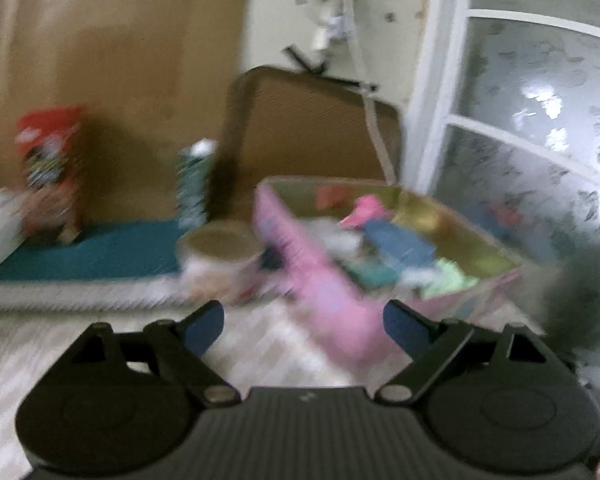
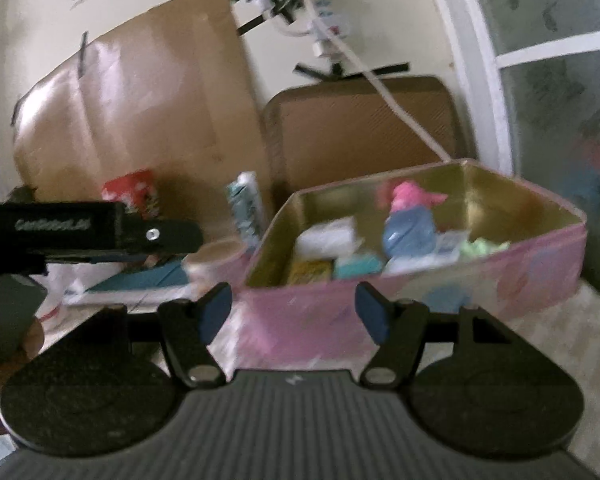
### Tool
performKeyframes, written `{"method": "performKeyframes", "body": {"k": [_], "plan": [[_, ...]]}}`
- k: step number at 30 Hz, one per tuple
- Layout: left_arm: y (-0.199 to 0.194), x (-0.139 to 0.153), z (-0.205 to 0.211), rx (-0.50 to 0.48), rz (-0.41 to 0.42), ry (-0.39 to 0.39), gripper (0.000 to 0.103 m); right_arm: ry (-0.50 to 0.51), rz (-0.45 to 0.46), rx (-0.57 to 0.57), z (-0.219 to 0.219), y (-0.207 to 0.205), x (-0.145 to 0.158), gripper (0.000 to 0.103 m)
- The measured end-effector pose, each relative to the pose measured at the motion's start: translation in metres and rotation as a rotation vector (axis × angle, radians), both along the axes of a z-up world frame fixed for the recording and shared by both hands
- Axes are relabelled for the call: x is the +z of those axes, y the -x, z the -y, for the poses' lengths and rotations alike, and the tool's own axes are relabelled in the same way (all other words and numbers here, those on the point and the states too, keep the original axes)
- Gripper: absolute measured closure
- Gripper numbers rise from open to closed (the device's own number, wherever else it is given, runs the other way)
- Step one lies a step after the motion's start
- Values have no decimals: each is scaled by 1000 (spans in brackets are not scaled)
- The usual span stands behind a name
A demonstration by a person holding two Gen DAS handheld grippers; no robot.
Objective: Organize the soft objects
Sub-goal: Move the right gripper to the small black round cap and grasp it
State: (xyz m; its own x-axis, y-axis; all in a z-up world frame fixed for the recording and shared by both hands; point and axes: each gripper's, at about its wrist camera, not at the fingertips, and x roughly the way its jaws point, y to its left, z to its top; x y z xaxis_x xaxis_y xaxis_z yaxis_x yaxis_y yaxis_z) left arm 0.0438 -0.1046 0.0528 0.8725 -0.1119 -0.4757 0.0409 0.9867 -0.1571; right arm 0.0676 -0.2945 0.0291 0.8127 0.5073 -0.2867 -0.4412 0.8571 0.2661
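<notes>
Left gripper (image 1: 303, 322): jaws apart, nothing between the pads. Right gripper (image 2: 296, 314): jaws apart, likewise empty.

Box (image 2: 420, 300), pink outside, gold inside: it sits on the desk (image 1: 260, 344) just beyond both of my grippers. From the right gripper it lies straight ahead, near wall facing the jaws; from the left it lies ahead and to the right, one corner pointing between the pads. Its long axis runs left to right in the right view. I judge the right gripper the nearer and squarer to it.

Soft objects, inside the box: a pink piece (image 2: 414, 196) at the far side, a blue piece (image 2: 410, 234) against it, a white piece (image 2: 328, 238) at the left, a pale green piece (image 2: 484, 248) at the right. Flat teal and yellow packets lie along the near wall.

Left of the box: a cup (image 1: 220, 258), just beside the corner; a teal mat (image 1: 92, 252); a red packet (image 1: 50, 172) standing at the far left.

Hard to make out: the left view is heavily smeared, so item edges there are unreliable. The box's near wall hides whatever lies low behind it. What the pieces are, I cannot tell.
</notes>
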Motion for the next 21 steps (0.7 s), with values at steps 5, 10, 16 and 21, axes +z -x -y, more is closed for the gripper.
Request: {"method": "performKeyframes", "body": {"k": [5, 10, 16, 21], "plan": [[39, -30, -44, 122, -41, -13, 13, 56, -54, 90, -30, 27, -12, 33], [58, -42, -98, 285, -77, -42, 13, 142, -66, 186, -68, 48, -16, 33], [71, -58, -147, 369, -83, 99, 12, 211, -74, 284, -127, 27, -11, 33], [70, -57, -142, 357, -92, 77, 11, 287, -127, 264, -168, -13, -15, 36]]}}
